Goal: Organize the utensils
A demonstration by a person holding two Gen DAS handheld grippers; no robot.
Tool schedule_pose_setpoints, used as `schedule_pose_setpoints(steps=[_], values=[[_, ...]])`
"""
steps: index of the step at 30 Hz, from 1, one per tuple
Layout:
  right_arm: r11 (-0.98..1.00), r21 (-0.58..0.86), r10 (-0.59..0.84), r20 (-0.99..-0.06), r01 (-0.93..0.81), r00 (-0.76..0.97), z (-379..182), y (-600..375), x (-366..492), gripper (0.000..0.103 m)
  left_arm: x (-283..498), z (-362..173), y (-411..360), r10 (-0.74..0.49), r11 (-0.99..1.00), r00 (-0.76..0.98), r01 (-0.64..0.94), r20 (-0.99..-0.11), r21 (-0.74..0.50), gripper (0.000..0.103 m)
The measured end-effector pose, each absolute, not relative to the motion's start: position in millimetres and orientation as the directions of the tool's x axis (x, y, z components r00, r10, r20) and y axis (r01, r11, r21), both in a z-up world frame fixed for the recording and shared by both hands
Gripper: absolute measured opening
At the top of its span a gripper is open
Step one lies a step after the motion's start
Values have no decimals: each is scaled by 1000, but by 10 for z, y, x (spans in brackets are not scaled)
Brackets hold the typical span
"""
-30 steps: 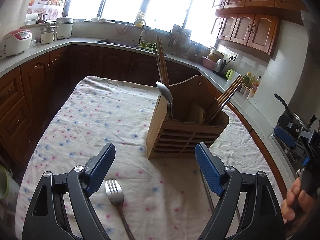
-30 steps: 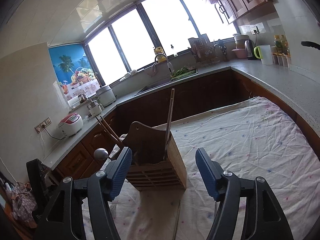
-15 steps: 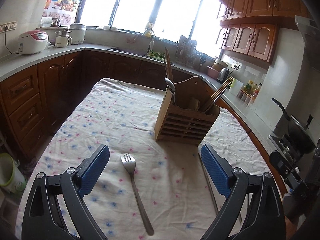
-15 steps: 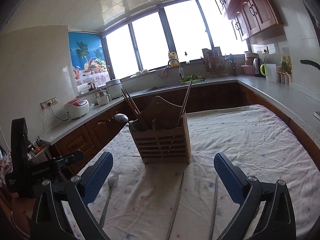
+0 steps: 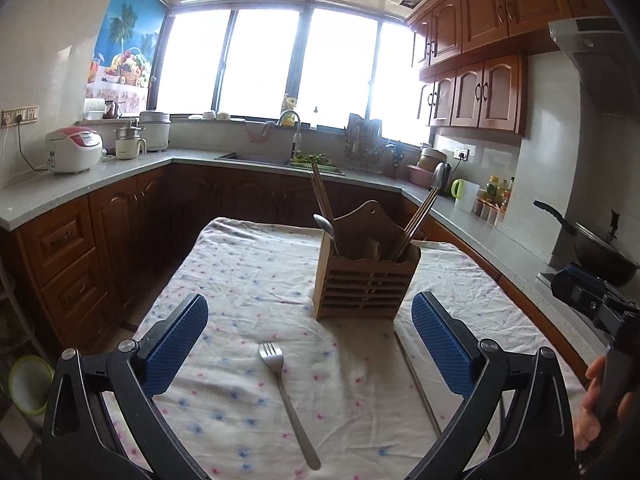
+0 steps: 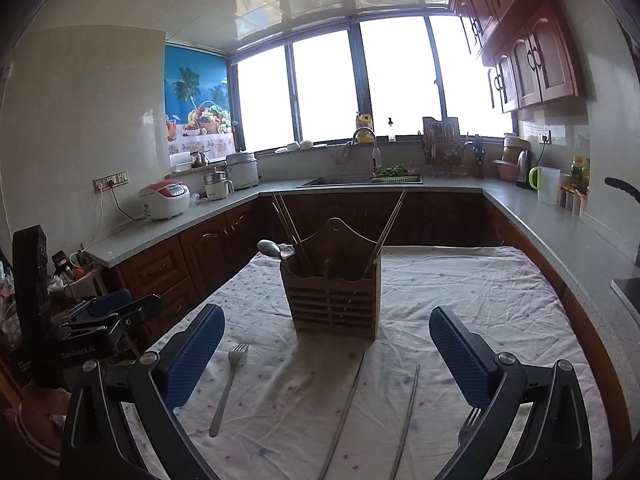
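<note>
- My left gripper [image 5: 310, 334] hangs over the near end of the bench [image 5: 248, 264]. Its jaws are opening, already wide, with nothing pressed between the blue pads; a fork [image 5: 288, 404] lies on the flowered cloth below the gap.
- My right gripper [image 6: 326, 344] stands just as wide and holds nothing. Two metal chopsticks [image 6: 348, 408] lie on the cloth between its fingers, pointing toward the holder.
- The wooden utensil holder [image 5: 366, 286] stands upright mid-bench. Wooden chopsticks [image 5: 414, 224] lean out of its left and right ends, and a spoon [image 5: 325, 226] rises from the left compartment.
- Only the right wrist view shows both loose chopsticks full length, and the tines of a second fork [image 6: 466, 424] peeping out beside the right finger.
- Only the left wrist view shows the wok [image 5: 600, 252] on the stove at right, and my hand [image 5: 594, 408] around the other gripper's handle.
- Only the right wrist view shows writing: "GenRobot.AI" in pale letters on the left gripper's black body.
- The rice cooker [image 6: 165, 200] carries a label too small to read.
</note>
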State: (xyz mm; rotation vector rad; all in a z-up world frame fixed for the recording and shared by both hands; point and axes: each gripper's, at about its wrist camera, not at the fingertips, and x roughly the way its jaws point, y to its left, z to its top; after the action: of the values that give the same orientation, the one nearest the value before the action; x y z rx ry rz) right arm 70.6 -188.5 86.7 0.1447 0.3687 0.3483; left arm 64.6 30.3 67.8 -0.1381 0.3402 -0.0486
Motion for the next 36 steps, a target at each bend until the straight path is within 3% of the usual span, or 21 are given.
schedule_pose_setpoints(steps=[5, 7, 10, 16, 23, 36], values=[[962, 164, 264, -353, -218, 898, 411, -1803, 556, 103, 569, 385, 251, -52, 991, 936, 5, -349, -134, 103], [957, 170, 284, -376, -236, 882, 247, -1752, 537, 103, 550, 261, 253, -71, 988, 926, 13, -371, -157, 103], [942, 176, 329, -325, -286, 887, 101, -1727, 401, 103, 516, 96, 196, -90, 988, 909, 28, -407, -155, 103], [960, 159, 272, -325, -231, 906, 2, -1716, 359, 103, 416, -45, 84, -49, 997, 904, 20, -426, -73, 103], [961, 178, 264, -369, -211, 891, -124, -1741, 384, 103, 385, -73, 143, -39, 996, 897, 2, -440, -84, 103], [963, 180, 254, -339, -202, 906, -146, -1910, 240, 103, 293, -87, 112, -19, 999, 899, -4, -438, -52, 103]])
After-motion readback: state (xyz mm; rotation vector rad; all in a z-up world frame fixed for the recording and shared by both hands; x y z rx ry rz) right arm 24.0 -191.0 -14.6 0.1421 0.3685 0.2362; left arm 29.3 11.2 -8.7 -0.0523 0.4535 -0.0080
